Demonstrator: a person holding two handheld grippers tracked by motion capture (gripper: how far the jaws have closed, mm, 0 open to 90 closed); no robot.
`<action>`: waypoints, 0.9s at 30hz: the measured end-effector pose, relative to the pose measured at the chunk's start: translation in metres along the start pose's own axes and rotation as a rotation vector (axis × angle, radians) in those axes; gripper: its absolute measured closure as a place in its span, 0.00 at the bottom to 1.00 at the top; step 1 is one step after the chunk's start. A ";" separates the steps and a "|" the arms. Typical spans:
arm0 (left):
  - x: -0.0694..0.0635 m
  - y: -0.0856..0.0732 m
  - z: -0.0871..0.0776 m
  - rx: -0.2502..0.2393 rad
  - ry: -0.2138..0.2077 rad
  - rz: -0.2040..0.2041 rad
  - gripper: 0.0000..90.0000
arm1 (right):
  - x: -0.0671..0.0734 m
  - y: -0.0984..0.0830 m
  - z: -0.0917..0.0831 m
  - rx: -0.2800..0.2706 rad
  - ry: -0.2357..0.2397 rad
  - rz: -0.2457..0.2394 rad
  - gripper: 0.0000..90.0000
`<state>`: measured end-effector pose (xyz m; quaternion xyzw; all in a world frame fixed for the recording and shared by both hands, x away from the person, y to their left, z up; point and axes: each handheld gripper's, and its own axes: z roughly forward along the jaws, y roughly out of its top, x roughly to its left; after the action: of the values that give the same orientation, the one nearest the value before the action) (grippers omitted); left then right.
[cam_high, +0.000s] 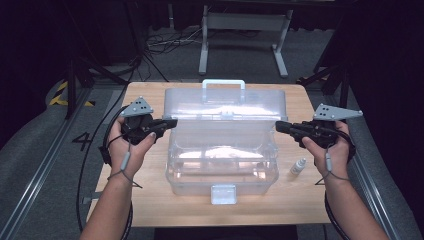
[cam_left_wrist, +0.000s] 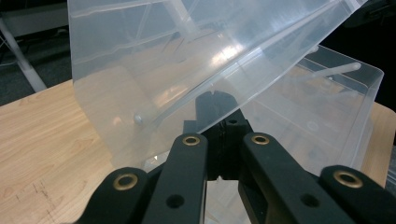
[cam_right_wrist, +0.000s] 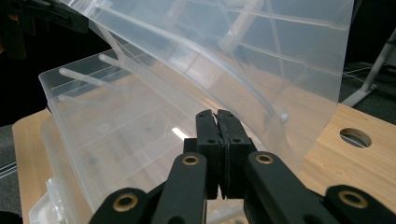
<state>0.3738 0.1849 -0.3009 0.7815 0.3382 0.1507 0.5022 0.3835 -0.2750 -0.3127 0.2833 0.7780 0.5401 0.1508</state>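
A clear plastic box stands in the middle of the wooden table, its lid raised and tilted on the back hinge. My left gripper points right at the lid's left side edge. In the left gripper view that gripper is shut, with the lid's rim running across its tips. My right gripper points left at the lid's right side edge. In the right gripper view its jaws are pressed together at the lid's side rim. The box looks empty inside.
A small white dropper bottle stands on the table to the right of the box. The lid carries a handle at the back, and a latch hangs at the box's front. A round hole is cut in the tabletop. Cables lie on the floor behind.
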 end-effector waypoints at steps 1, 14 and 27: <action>0.000 0.001 0.000 0.001 -0.003 -0.004 1.00 | 0.000 0.000 0.000 0.002 -0.001 0.000 0.98; 0.003 0.006 0.001 0.011 -0.009 -0.004 1.00 | -0.003 0.005 0.003 0.000 -0.011 0.007 0.96; 0.004 0.009 0.001 0.010 -0.015 -0.005 1.00 | 0.006 0.001 -0.011 -0.046 -0.027 0.014 0.80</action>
<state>0.3808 0.1839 -0.2936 0.7844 0.3372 0.1416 0.5011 0.3735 -0.2795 -0.3073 0.2927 0.7613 0.5549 0.1639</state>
